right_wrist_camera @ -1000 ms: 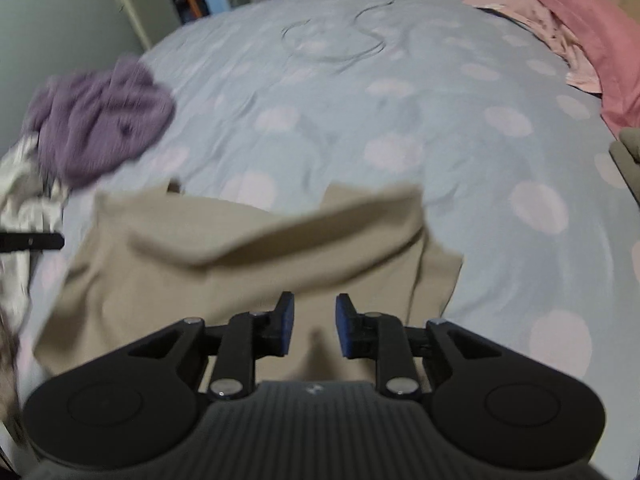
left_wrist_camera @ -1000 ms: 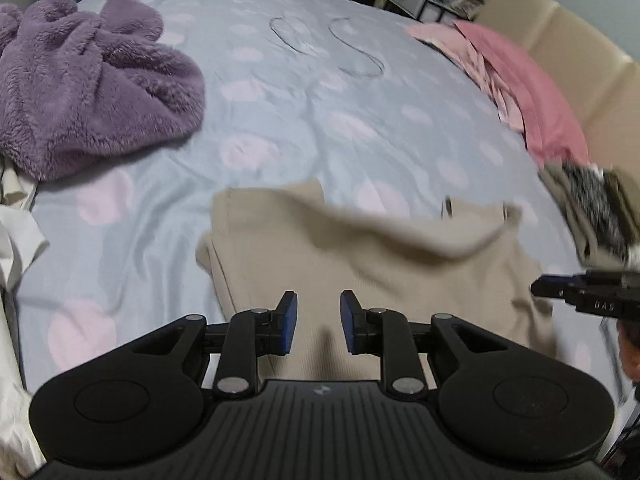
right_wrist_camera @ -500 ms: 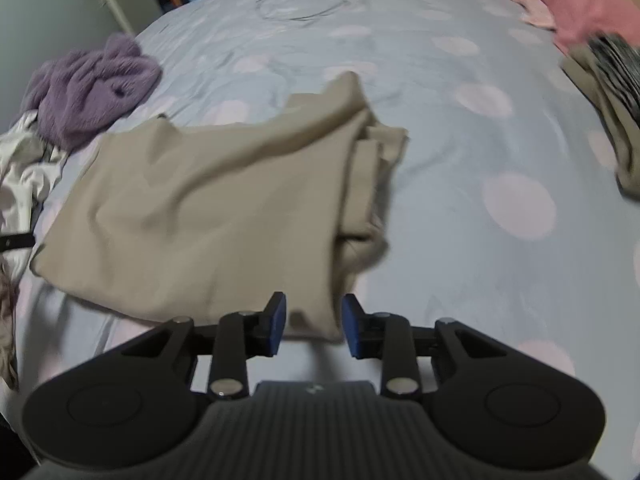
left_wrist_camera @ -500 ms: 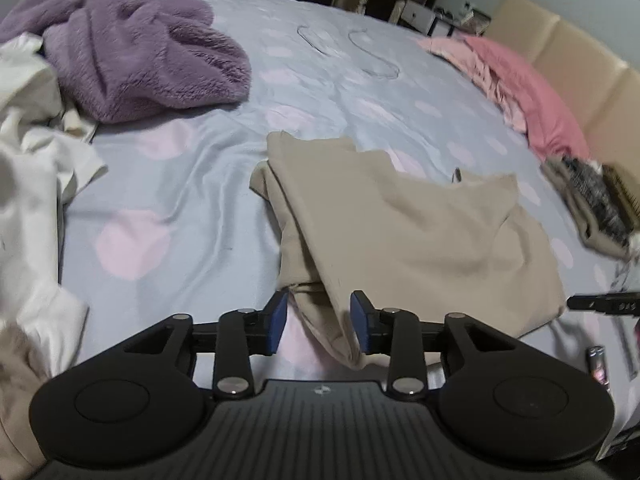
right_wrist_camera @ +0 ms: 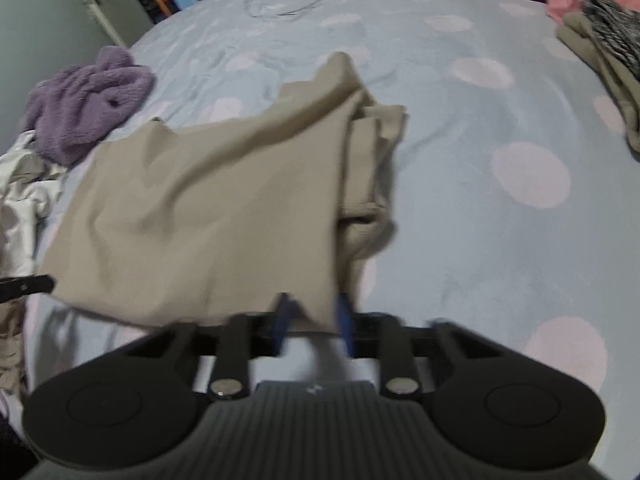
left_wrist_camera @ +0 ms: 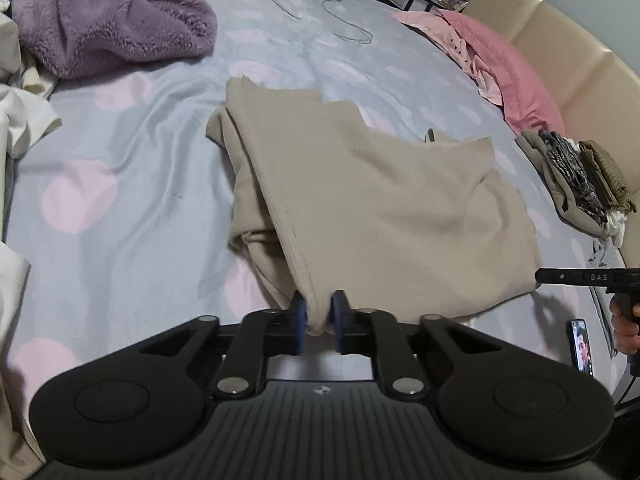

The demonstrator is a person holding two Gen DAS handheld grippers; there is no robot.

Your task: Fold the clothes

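Beige garment spread mid-bed on pale blue bedsheet with pink dots, partly folded, layered edges bunched along one side. Near corners both pinched: left gripper clamped on the near-left corner, blue pads pressing fabric from both sides; right gripper closed on the near-right corner, cloth between its pads, that view motion-blurred. Jaws on both just closed down onto the fabric.

Around the garment:
- purple fleece heaped at far left, well apart from the beige piece; also seen from the right wrist.
- white clothing piled along the left bed edge, near the fleece.
- wire hangers lying flat on the far part of the sheet, clear of everything.
- pink clothing heaped at far right against a cream headboard.
- folded stack of olive and black-and-white items at the right edge, near but not touching the garment; visible also in right wrist view.
- phone with lit screen on the near-right edge of the bed, beside a hand holding the other tool's handle.
- door at far left in right wrist view.

Nothing lying on top of the beige garment; open sheet on all sides, closest neighbour the folded stack.
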